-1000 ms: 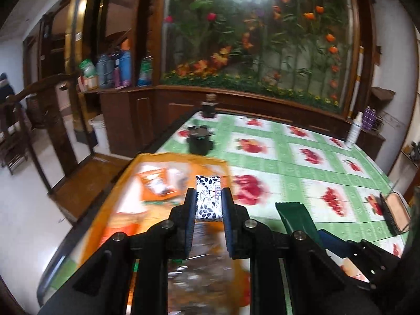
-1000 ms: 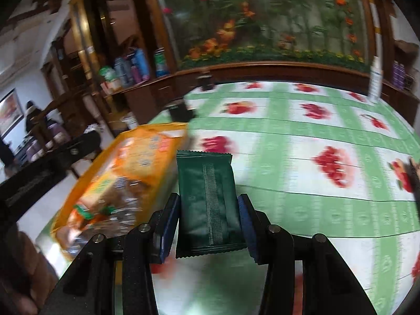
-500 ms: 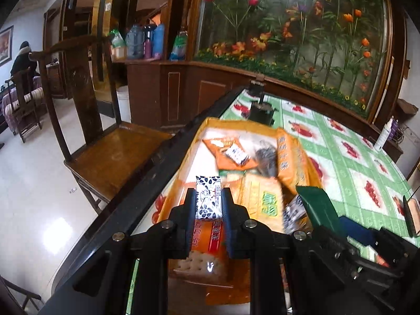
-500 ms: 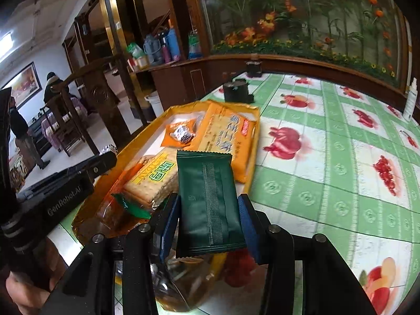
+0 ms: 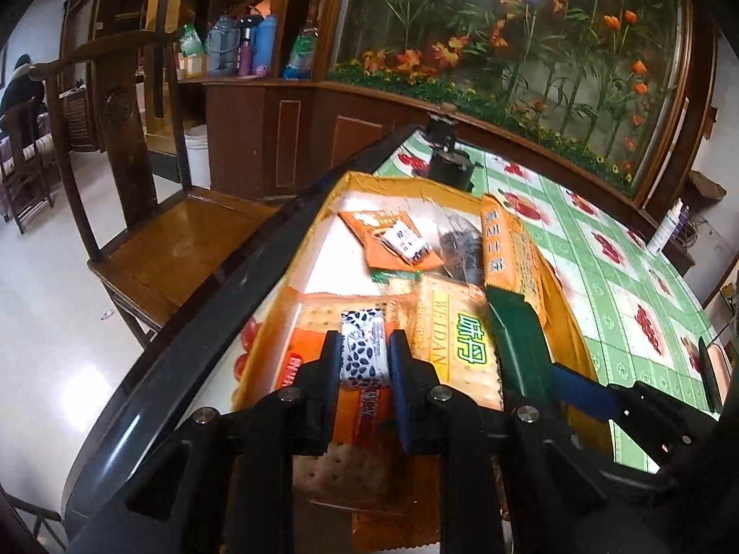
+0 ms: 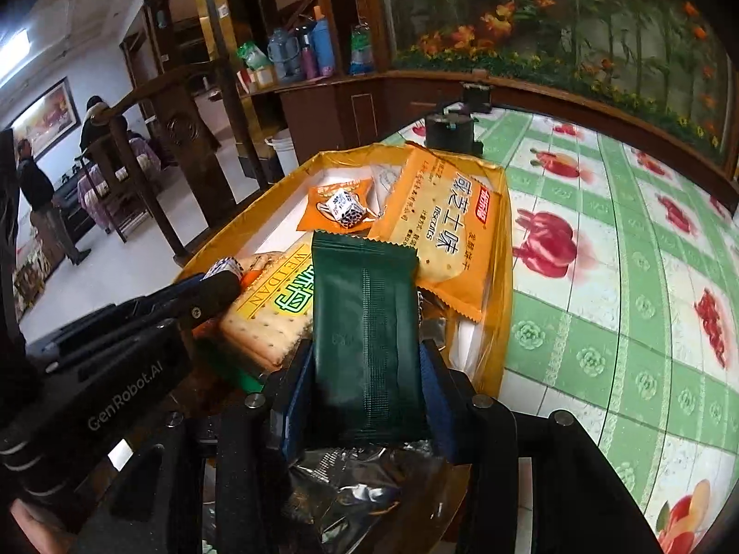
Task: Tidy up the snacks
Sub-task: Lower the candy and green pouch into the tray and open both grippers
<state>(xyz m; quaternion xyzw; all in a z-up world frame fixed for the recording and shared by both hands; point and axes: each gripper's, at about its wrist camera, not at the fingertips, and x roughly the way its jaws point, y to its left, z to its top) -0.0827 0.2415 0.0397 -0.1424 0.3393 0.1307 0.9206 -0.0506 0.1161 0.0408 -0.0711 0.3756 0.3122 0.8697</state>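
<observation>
My left gripper point(image 5: 365, 340) is shut on a small black-and-white patterned packet point(image 5: 362, 362) and hangs over the near end of an orange tray point(image 5: 323, 212). My right gripper point(image 6: 365, 356) is shut on a dark green packet point(image 6: 365, 286), held upright over the same tray point(image 6: 502, 212), just to the right of the left gripper point(image 6: 217, 284). In the tray lie several snacks: an orange biscuit pack point(image 6: 443, 231), a WEIDAN cracker pack point(image 6: 272, 304), and a small orange packet point(image 6: 337, 205). Crinkled foil wrap shows under my right fingers.
The tray sits at the dark left edge of the table point(image 5: 194, 341), which has a green fruit-print cloth point(image 6: 623, 277). Beyond the tray stands a black object point(image 5: 450, 168). A wooden chair point(image 5: 175, 231) stands left of the table. People point(image 6: 32, 184) are far off at the left.
Both grippers swung left from over the tablecloth to over the orange tray and dipped lower. Each keeps its packet.
</observation>
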